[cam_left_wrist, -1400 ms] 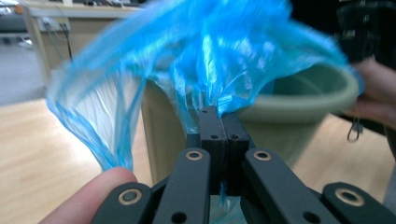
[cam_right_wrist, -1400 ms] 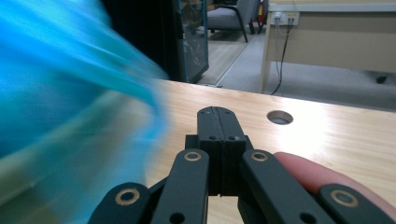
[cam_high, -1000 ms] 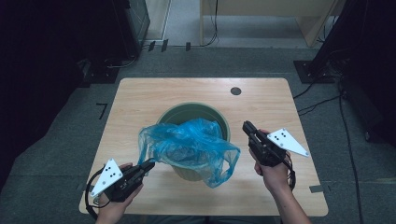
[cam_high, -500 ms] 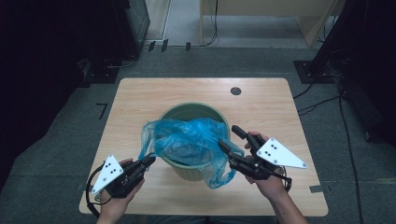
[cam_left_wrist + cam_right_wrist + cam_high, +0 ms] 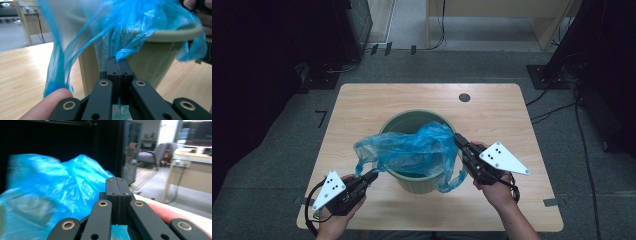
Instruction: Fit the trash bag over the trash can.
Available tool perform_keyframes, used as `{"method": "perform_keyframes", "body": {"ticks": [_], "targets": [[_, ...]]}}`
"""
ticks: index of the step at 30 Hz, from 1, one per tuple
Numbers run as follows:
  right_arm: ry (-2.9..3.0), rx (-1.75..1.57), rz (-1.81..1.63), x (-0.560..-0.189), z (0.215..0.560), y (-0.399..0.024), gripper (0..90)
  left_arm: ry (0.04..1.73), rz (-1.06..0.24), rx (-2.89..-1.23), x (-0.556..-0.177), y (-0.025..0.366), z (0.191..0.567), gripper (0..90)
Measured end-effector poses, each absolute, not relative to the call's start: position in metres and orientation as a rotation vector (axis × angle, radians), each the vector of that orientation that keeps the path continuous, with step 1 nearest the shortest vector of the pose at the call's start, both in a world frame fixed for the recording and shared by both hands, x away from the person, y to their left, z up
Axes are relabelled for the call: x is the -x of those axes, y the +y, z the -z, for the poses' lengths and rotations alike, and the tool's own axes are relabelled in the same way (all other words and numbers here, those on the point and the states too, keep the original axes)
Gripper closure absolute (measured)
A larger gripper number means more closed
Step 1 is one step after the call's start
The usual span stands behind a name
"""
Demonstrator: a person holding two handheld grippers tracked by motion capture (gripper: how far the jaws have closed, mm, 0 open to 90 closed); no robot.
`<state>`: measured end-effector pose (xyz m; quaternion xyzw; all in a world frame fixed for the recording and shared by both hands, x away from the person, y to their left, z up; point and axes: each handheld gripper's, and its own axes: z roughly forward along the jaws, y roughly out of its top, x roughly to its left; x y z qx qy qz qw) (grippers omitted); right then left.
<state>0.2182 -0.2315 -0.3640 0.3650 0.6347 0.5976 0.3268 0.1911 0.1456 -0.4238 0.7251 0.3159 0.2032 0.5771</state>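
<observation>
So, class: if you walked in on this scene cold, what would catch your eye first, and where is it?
The bright blue bag stands out first, billowing over the green bin at the middle of the wooden table. Next come the two grippers pulling at it: the left gripper pinches the bag's near-left edge, and the right gripper is shut at its right side by the bin's rim.
</observation>
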Motion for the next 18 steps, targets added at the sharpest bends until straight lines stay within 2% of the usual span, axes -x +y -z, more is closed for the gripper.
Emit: {"method": "perform_keyframes", "body": {"ticks": [8, 18], "targets": [[1.584, -1.091, -1.517, -0.234, 0.368, -0.241, 90.0, 0.665, -0.455, -1.824, -0.194, 0.142, 0.44, 89.8], [1.54, -1.133, -1.476, -0.242, 0.37, -0.247, 90.0, 0.678, -0.464, -1.965, -0.203, 0.144, 0.467, 90.0]]}}
